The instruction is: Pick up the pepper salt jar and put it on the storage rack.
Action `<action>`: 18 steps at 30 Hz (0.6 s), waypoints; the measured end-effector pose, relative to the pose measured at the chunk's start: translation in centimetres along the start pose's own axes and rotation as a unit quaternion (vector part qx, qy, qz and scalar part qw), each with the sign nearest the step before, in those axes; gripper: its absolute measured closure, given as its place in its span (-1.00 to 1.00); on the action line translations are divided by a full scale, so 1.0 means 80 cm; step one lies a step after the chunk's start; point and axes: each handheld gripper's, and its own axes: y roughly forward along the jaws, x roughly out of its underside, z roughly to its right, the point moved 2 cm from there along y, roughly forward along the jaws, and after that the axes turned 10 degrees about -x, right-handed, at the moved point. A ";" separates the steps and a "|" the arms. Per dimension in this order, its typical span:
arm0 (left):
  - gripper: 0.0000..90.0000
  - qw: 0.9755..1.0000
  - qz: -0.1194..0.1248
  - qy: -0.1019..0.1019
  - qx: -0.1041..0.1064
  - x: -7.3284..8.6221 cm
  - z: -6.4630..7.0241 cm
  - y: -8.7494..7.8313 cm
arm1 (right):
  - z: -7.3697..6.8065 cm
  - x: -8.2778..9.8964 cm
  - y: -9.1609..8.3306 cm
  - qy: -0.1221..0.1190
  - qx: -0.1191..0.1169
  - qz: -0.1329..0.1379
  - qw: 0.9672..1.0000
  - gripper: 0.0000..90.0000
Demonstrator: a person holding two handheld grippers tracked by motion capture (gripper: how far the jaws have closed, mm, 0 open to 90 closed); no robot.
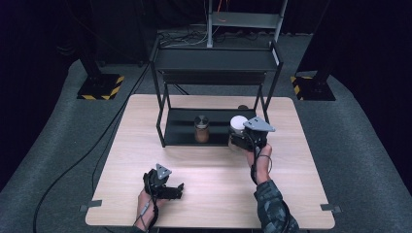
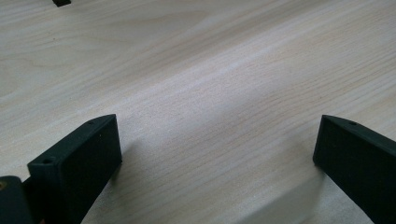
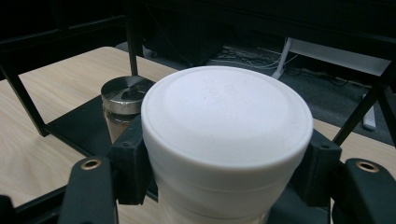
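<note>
My right gripper is shut on a jar with a white lid, its jaws clamped on both sides just under the lid. I hold it at the right front of the black shelf rack's lower shelf. A brown jar with a metal lid stands on that shelf to the left of the white-lidded jar. My left gripper rests low over the wooden table near its front edge, jaws wide apart with bare wood between them.
The black rack has an upper shelf and thin metal legs close around the jars. Floor stands with yellow-black bases sit beyond the table. Cables trail on the grey floor at left.
</note>
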 end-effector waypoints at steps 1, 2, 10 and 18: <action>-0.99 1.000 0.000 0.000 0.000 0.000 0.000 0.000 | 0.000 0.000 0.000 0.000 0.000 0.000 1.000 -0.26; -0.99 1.000 0.000 0.000 0.000 0.000 0.000 0.000 | 0.000 -0.001 0.003 0.001 -0.001 -0.001 1.000 -0.26; -0.99 1.000 0.000 0.000 0.001 0.000 0.000 0.000 | 0.001 -0.003 0.015 0.002 -0.003 -0.004 1.000 -0.26; -0.99 1.000 -0.001 0.001 0.001 0.000 0.000 0.000 | 0.004 -0.007 0.022 0.003 -0.001 -0.005 1.000 -0.26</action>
